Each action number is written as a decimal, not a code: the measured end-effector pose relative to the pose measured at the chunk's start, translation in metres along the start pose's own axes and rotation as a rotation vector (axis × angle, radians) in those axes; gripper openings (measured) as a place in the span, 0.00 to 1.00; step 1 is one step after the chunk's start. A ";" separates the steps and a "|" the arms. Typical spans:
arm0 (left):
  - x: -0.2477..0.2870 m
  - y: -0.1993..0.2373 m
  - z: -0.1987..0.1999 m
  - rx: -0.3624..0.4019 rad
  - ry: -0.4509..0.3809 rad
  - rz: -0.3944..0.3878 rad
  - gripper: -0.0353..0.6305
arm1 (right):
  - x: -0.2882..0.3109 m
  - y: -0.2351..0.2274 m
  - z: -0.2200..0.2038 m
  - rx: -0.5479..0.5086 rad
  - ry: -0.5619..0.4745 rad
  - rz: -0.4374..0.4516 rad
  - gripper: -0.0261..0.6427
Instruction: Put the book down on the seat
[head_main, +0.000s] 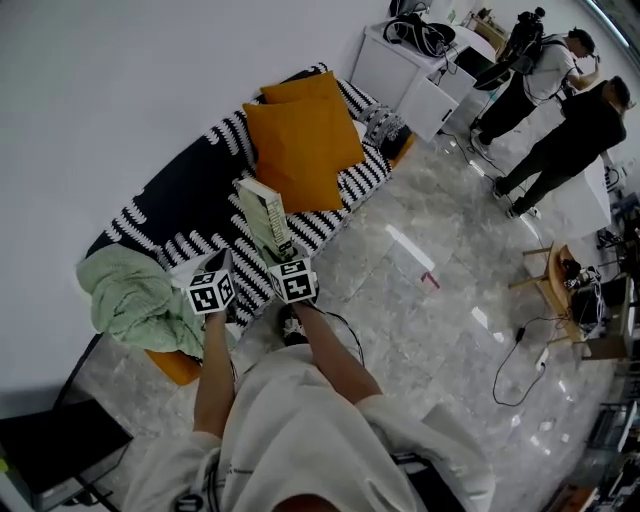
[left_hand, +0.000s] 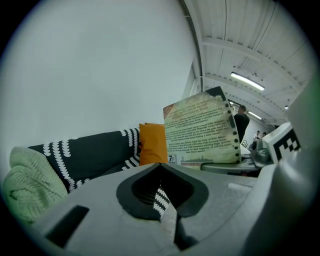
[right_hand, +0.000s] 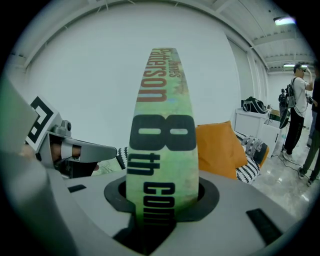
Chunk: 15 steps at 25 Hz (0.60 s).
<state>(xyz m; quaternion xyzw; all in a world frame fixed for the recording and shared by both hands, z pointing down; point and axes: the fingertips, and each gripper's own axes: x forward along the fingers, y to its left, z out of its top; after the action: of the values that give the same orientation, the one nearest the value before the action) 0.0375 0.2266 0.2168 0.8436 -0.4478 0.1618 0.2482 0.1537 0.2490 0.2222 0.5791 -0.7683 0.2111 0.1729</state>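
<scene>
**Q:** What are the tongs doing?

**A:** The right tongs (right_hand: 161, 192) are clamped on the lower end of a pale green paperback book (right_hand: 161, 125). The book stands upright between the jaws, spine facing back along them. The left tongs (left_hand: 161, 187) are just to the left. Their jaws are nearly together, with only a thin slit and nothing in it.

**Q:** Where is the book in relation to the seat?

**A:** It is held above the front part of a black-and-white patterned sofa (head_main: 190, 200), which lies directly ahead of both tongs.

**Q:** What lies around them?

**A:** Beyond the book and a little to the right, two orange cushions (head_main: 300, 150) lean on the backrest and cover that stretch of seat. Left of the left tongs, a crumpled pale green blanket (head_main: 125, 295) is heaped on the sofa's end. Well off to the right, across a grey marble floor (head_main: 420, 320), are a white cabinet (head_main: 400, 70) and two standing people (head_main: 560, 120).
</scene>
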 end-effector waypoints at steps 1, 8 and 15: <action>0.004 0.000 0.002 0.001 0.005 0.005 0.06 | 0.004 -0.003 0.001 0.003 0.006 0.003 0.28; 0.028 -0.003 0.038 -0.006 -0.035 0.043 0.06 | 0.020 -0.029 0.010 -0.010 0.018 0.027 0.28; 0.051 -0.006 0.041 -0.004 -0.015 0.073 0.06 | 0.041 -0.043 0.018 -0.018 0.034 0.070 0.28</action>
<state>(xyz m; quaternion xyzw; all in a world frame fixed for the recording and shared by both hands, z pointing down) 0.0726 0.1723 0.2063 0.8275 -0.4802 0.1636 0.2406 0.1835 0.1954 0.2334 0.5464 -0.7870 0.2197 0.1837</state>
